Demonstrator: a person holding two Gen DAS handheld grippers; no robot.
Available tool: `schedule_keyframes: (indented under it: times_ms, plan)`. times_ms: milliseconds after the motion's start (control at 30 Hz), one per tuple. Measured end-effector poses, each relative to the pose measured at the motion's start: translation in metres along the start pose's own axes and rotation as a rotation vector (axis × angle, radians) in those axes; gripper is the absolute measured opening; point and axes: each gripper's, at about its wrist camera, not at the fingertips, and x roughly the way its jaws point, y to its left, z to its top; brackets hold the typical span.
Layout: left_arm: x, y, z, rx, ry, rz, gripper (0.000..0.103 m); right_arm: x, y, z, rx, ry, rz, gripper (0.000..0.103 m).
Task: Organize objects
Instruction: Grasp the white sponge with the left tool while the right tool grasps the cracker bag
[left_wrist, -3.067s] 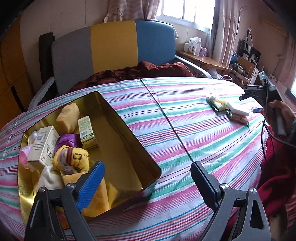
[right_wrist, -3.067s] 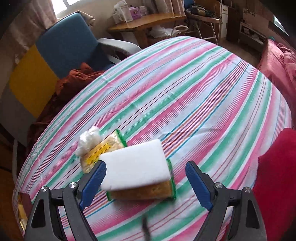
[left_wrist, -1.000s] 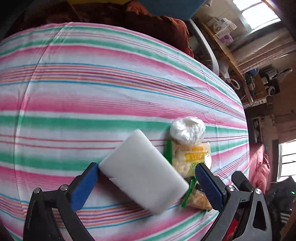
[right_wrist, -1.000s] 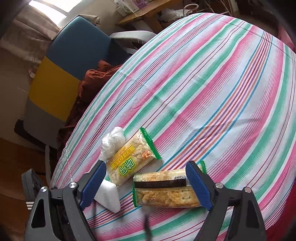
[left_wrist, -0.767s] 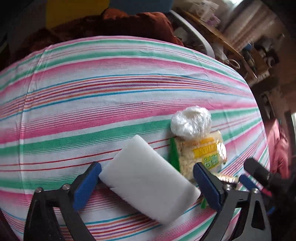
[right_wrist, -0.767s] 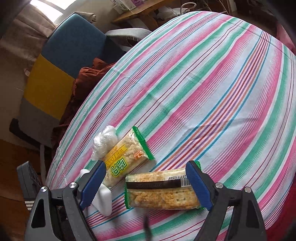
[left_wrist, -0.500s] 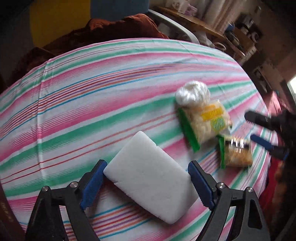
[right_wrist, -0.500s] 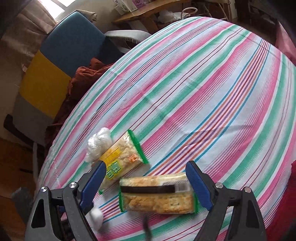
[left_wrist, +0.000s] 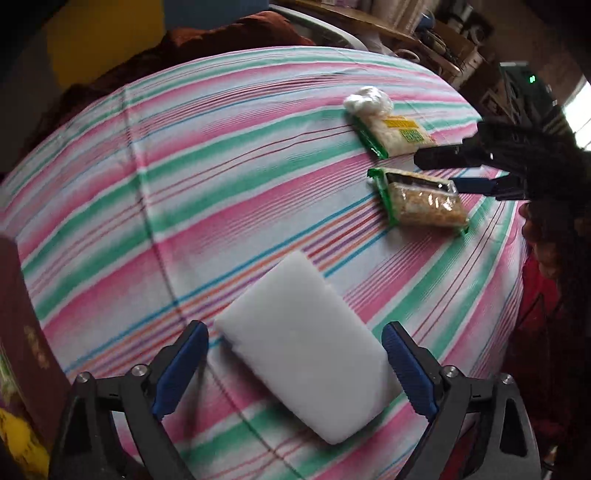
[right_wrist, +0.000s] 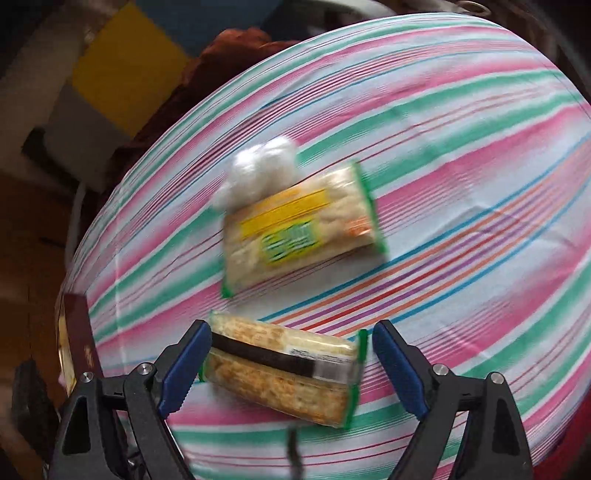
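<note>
A round tabletop (left_wrist: 229, 155) under a cloth striped pink, green and white fills both views; behind it stands a chair with yellow, blue and grey panels (right_wrist: 125, 70), a rust-brown cloth (left_wrist: 221, 40) heaped on its seat. A dark red box (left_wrist: 26, 332) with gold lettering, too blurred to read, sits at the tabletop's 9 o'clock edge in the left wrist view.

Four loose items are visible. One white foam block (left_wrist: 306, 373) lies between the blue pads of the left tool (left_wrist: 293, 373); its jaws have just been opening and stand apart, neither pad pressing the block. One cracker packet (right_wrist: 284, 373) with green ends and a black band lies between the fingers of the right tool (right_wrist: 291, 365), whose jaws stand apart; its print is blurred. One snack packet (right_wrist: 295, 236) with a yellow and green label, illegible, lies at 12 o'clock from it, touching one crumpled clear plastic bundle (right_wrist: 258, 170). In the left wrist view the right tool appears at 2 o'clock.
</note>
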Motion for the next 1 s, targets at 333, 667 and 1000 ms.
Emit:
schedule_keyframes:
  times_ms: [333,667,1000]
  plan:
    - [-0.015,-0.001,-0.023,-0.056,-0.051,0.012,0.103,-0.002,0.055,-0.014,-0.315,-0.080,-0.159,0.090]
    - [0.012,-0.017,-0.018,-0.002,-0.059,0.104,0.101,0.021,0.065,-0.037,-0.454,0.040,-0.248,0.090]
    - [-0.001,-0.010,-0.029,0.027,-0.124,0.088,0.071,0.014,0.065,-0.043,-0.491,0.002,-0.287,0.056]
